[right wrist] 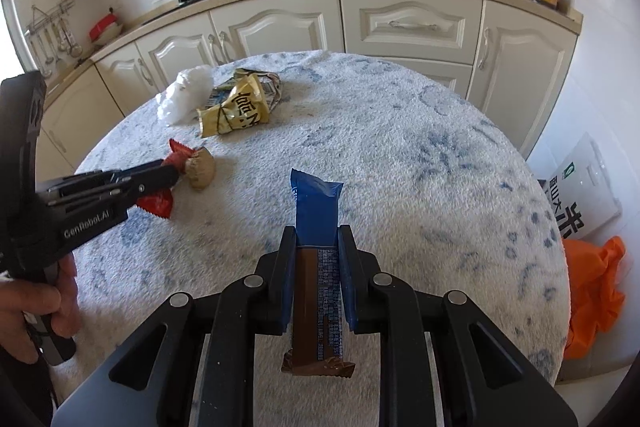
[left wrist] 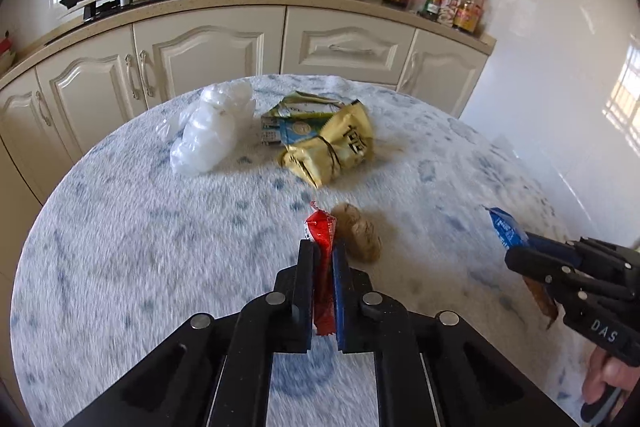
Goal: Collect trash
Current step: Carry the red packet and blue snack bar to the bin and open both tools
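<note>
Both my grippers hang loaded above the round table (right wrist: 400, 155), with more trash waiting on its blue-and-white cover. My left gripper (left wrist: 323, 259) is clamped on a red wrapper (left wrist: 322, 247), its free end poking out just beside a crumpled brown paper ball (left wrist: 358, 237). My right gripper (right wrist: 318, 247) is clamped on a blue-and-brown snack bar wrapper (right wrist: 316, 211) that runs lengthwise between the fingers. As I judge it, the slick foil could slide from either grip if I swing fast, and the red wrapper's tip could knock the ball off. Beyond the ball lie a yellow snack bag (left wrist: 332, 147), a blue-and-green packet (left wrist: 296, 123) beneath it and a clear plastic bag (left wrist: 208, 135). Both grippers point forward and slightly down.
</note>
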A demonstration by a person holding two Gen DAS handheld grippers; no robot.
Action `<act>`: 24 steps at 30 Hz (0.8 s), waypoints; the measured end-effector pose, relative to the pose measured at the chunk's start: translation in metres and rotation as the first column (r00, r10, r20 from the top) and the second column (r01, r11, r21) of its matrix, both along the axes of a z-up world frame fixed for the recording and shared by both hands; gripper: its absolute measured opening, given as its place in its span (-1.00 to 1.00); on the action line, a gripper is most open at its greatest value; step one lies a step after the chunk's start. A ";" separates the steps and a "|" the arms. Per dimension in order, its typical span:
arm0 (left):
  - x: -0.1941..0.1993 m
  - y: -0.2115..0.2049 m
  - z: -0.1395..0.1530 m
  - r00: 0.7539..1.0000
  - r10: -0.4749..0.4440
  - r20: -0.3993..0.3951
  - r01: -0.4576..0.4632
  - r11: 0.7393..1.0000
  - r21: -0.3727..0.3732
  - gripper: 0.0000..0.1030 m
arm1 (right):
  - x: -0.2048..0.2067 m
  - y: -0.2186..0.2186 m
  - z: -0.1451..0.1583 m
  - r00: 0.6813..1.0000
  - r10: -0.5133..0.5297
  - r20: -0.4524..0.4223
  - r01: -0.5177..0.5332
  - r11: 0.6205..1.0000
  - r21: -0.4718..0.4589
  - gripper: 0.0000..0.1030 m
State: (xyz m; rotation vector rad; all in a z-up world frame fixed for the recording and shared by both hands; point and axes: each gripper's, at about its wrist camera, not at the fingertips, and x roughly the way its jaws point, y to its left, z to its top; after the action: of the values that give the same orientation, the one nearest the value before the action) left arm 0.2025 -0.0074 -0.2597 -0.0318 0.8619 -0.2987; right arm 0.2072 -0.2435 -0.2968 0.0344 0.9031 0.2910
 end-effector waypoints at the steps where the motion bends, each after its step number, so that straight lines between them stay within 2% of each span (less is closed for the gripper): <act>1: -0.007 0.001 0.001 1.000 0.003 0.003 -0.003 1.000 -0.006 -0.93 | -0.002 -0.001 0.001 1.000 0.001 0.002 -0.001 1.000 0.002 -0.62; 7: -0.058 -0.002 0.014 0.999 0.016 0.049 -0.015 1.000 -0.023 -0.93 | -0.026 -0.013 0.012 1.000 -0.004 0.024 0.003 1.000 0.020 -0.62; 13: -0.110 -0.013 0.037 0.992 0.011 0.128 -0.007 1.000 -0.030 -0.93 | -0.051 -0.027 0.025 0.998 -0.019 0.057 0.017 0.999 0.032 -0.62; 18: -0.153 -0.022 0.067 0.978 0.006 0.209 0.006 0.998 -0.056 -0.93 | -0.074 -0.044 0.044 0.994 -0.041 0.105 0.036 0.998 0.052 -0.62; 24: -0.191 -0.051 0.099 0.957 -0.043 0.286 0.058 0.997 -0.045 -0.93 | -0.100 -0.072 0.075 0.980 -0.095 0.175 0.084 0.994 0.069 -0.62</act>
State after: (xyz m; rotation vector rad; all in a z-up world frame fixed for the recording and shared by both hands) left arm 0.0117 -0.0588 -0.1603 -0.0153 0.5689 -0.3640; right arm 0.1067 -0.3158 -0.2220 0.1038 0.7122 0.2339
